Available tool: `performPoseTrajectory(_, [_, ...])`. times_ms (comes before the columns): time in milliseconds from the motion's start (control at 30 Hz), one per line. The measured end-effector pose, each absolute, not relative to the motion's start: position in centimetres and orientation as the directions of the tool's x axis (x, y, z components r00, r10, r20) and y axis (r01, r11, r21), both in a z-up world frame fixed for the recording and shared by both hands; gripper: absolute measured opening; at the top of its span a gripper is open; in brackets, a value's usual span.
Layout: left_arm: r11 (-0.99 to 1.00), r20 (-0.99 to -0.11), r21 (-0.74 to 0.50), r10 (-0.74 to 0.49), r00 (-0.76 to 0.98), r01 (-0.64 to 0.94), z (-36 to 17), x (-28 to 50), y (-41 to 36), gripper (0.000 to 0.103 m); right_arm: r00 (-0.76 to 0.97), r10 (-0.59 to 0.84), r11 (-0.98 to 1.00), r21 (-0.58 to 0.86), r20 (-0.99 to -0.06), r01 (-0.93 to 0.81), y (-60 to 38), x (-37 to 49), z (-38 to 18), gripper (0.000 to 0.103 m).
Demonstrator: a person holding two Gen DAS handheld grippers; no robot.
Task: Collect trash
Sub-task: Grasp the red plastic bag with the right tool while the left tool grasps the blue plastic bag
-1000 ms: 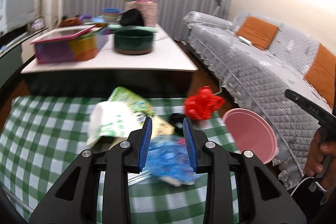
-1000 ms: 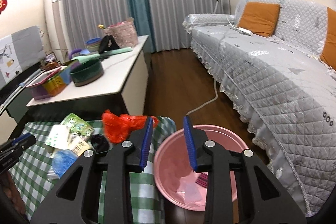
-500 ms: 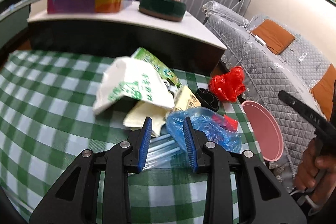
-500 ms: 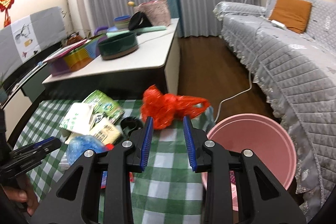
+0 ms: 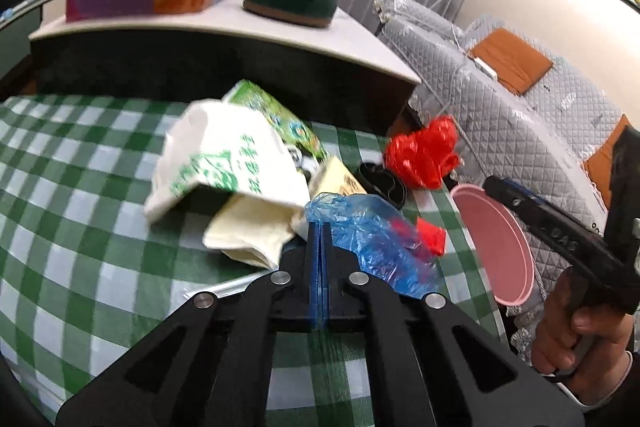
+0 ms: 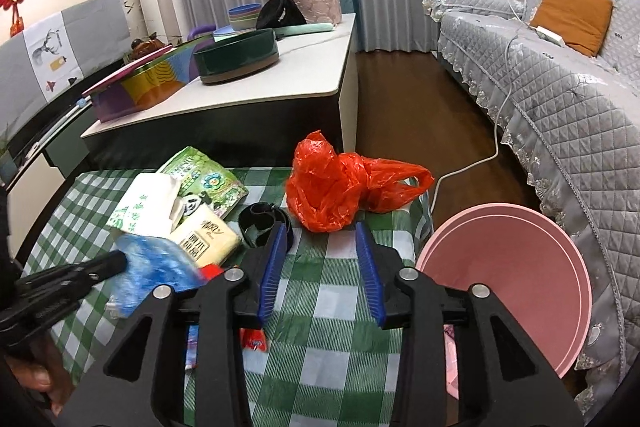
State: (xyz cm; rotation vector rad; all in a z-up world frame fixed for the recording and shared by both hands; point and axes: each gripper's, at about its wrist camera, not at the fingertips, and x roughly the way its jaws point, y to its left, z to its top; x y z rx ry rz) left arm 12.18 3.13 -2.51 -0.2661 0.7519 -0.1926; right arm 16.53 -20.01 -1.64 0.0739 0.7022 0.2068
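Note:
Trash lies on a green checked tablecloth (image 5: pixel 60 211). My left gripper (image 5: pixel 319 231) is shut on the edge of a crumpled blue plastic bag (image 5: pixel 372 231), which also shows in the right wrist view (image 6: pixel 156 263). My right gripper (image 6: pixel 322 247) is open and empty, just in front of a red plastic bag (image 6: pixel 340 183), seen also in the left wrist view (image 5: pixel 424 151). A pink bin (image 6: pixel 508 275) stands on the floor off the table's right edge. A white and green tissue pack (image 5: pixel 224 163), a yellow tissue pack (image 6: pixel 206 235) and a green wrapper (image 6: pixel 200 179) lie in the pile.
A black band (image 6: pixel 262 219) lies next to the red bag. Small red wrappers (image 6: pixel 254 341) lie under my right gripper. A white table (image 6: pixel 280 83) behind carries a green round box (image 6: pixel 236 55) and a colourful tin (image 6: pixel 144 87). A grey sofa (image 6: pixel 560 99) stands on the right.
My left gripper has closed on the blue bag's edge. My right gripper has swung left from over the pink bin toward the red bag and stays open.

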Motion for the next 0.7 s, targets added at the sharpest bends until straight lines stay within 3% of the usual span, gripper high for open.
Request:
performPoseTrajectory(567, [0.964, -0.61, -0.258, -0.214, 0.763, 0.064, -1.1, 12.6, 4.6, 0.001, 0.758, 0.146, 0.988, 0.049, -0.635, -0.149, -18.1, 22.9, -2.5, 0.044])
performPoseTrajectory(600, [0.965, -0.611, -0.256, -0.212, 0.763, 0.063, -1.1, 12.6, 4.6, 0.001, 0.755, 0.151, 0.986, 0.048, -0.638, -0.157, -18.0, 23.1, -2.6, 0.041])
performPoseTrajectory(633, [0.965, -0.611, -0.255, -0.21, 0.763, 0.062, -1.1, 12.6, 4.6, 0.0, 0.752, 0.161, 0.984, 0.049, -0.639, -0.169, -17.9, 23.2, -2.6, 0.026])
performPoseTrajectory(700, [0.966, -0.611, -0.252, -0.206, 0.764, 0.058, -1.1, 12.6, 4.6, 0.0, 0.745, 0.174, 0.981, 0.046, -0.644, -0.19, -17.7, 23.1, -2.6, 0.018])
